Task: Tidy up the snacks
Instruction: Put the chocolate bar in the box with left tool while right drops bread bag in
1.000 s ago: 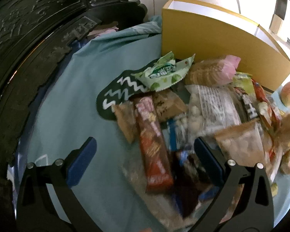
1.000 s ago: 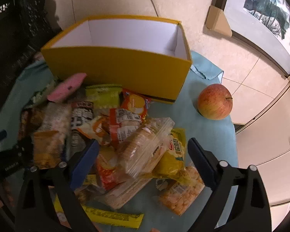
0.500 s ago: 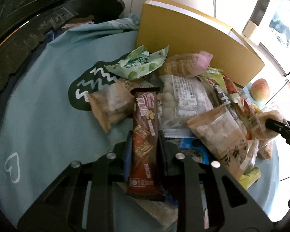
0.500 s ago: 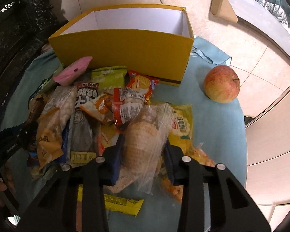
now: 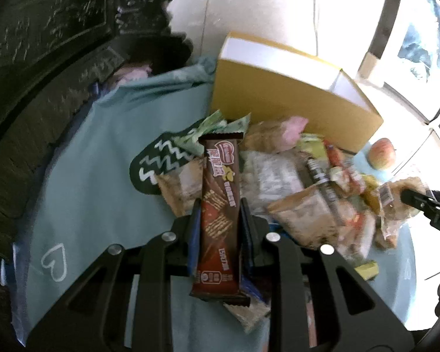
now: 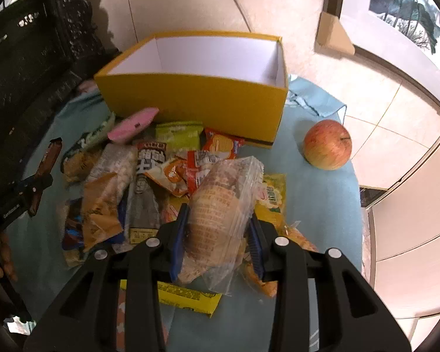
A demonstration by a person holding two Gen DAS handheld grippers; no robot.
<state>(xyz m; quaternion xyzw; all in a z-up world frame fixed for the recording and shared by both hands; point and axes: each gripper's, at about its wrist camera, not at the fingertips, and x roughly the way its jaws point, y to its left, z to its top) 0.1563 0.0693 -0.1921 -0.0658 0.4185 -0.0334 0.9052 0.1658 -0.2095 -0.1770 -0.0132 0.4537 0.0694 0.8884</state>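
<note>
A: Snacks (image 6: 149, 176) lie heaped on the table (image 6: 316, 205) before the yellow box (image 6: 196, 102).
B: Left tongs (image 5: 220, 220) clamp a brown wafer bar (image 5: 220, 205); right tongs (image 6: 217, 228) squeeze a clear cracker pack (image 6: 220, 205).

Left gripper (image 5: 219, 220) clamps brown bar (image 5: 219, 214) lengthwise, above snack pile (image 5: 293, 182). Yellow box (image 5: 287, 108) behind pile, apple (image 5: 382, 153) beside it. Teal cloth (image 5: 96, 170) beneath. Right gripper (image 5: 407, 197) at right edge.

A home: carved dark furniture (image 6: 29, 67), framed painting (image 6: 407, 3), tiled floor (image 6: 190, 0).
</note>
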